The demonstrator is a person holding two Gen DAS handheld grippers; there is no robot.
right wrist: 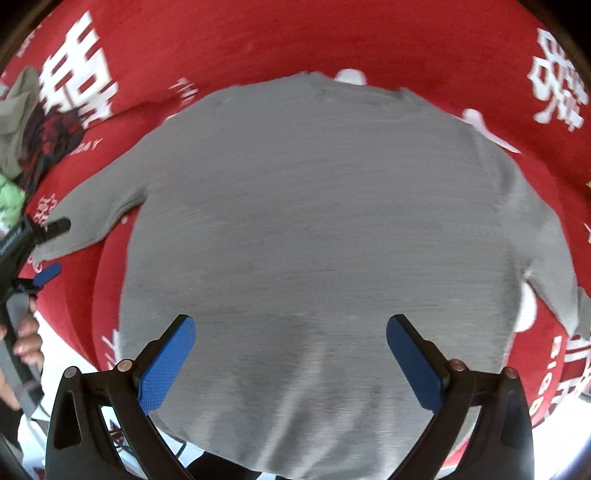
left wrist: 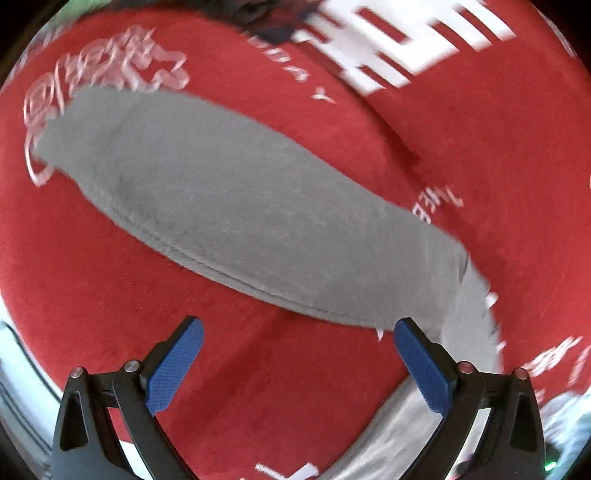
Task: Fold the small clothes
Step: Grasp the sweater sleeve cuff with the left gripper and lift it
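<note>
A small grey long-sleeved sweater point(right wrist: 314, 221) lies spread flat on a red cloth with white characters point(right wrist: 332, 37). My right gripper point(right wrist: 290, 328) is open and empty, hovering over the sweater's lower body near the hem. The left sleeve point(left wrist: 240, 206) stretches diagonally across the left wrist view. My left gripper point(left wrist: 299, 328) is open and empty, just above the red cloth beside that sleeve's near edge. It also shows in the right wrist view point(right wrist: 51, 245) at the sleeve's cuff, held by a hand. The right sleeve point(right wrist: 546, 258) lies out to the right.
A pile of other clothes point(right wrist: 33, 125), beige, dark patterned and green, lies at the far left of the red cloth. The same pile shows dark at the top of the left wrist view point(left wrist: 266, 18). A white surface point(left wrist: 22, 369) borders the cloth's near edge.
</note>
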